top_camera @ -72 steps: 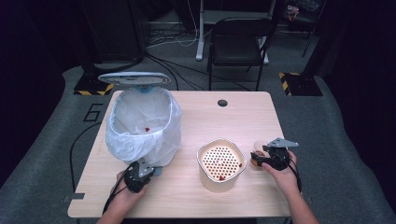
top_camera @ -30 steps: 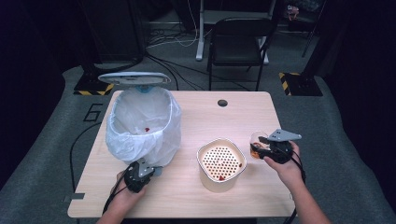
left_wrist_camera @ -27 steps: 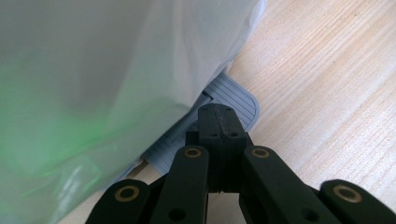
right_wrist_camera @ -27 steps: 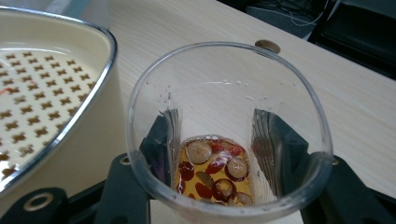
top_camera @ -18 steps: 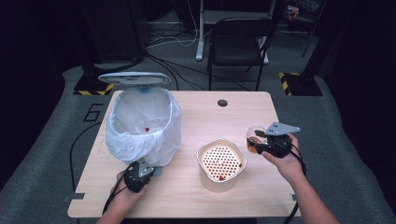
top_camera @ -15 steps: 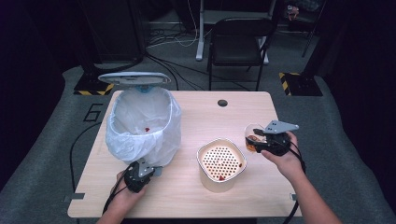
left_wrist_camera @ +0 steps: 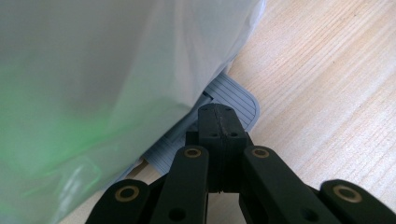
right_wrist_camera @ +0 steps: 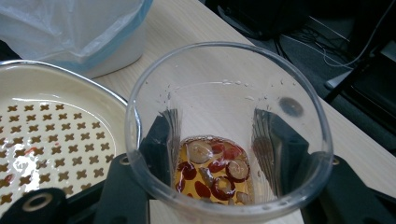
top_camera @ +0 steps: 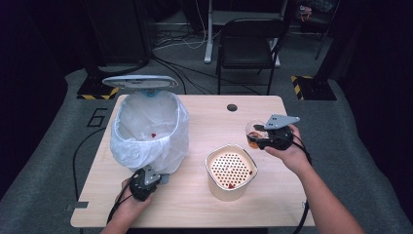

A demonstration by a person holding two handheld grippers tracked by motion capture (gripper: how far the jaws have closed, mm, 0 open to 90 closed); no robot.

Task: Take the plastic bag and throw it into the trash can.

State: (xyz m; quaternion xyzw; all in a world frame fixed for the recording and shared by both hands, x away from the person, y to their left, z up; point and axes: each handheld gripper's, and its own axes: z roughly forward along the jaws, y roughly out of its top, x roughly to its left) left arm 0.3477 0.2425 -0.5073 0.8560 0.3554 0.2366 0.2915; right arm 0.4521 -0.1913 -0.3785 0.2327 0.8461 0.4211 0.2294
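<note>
The right gripper (top_camera: 260,136) is holding a cup (right_wrist_camera: 229,135), jaws squeezing it, at 2 o'clock from the strainer (top_camera: 230,170). Next, probably tipping it in. The left gripper (left_wrist_camera: 215,122), jaws closed together, is resting on the bin (top_camera: 146,129) pedal (left_wrist_camera: 229,100).

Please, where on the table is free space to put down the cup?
Bare wood lies right of the strainer pot, under the cup in the right tongs, and along the far edge around the table hole. Crowded: near the bin.

Lab/studio, dark drapes (top_camera: 44,44), floor cables (top_camera: 175,39)
</note>
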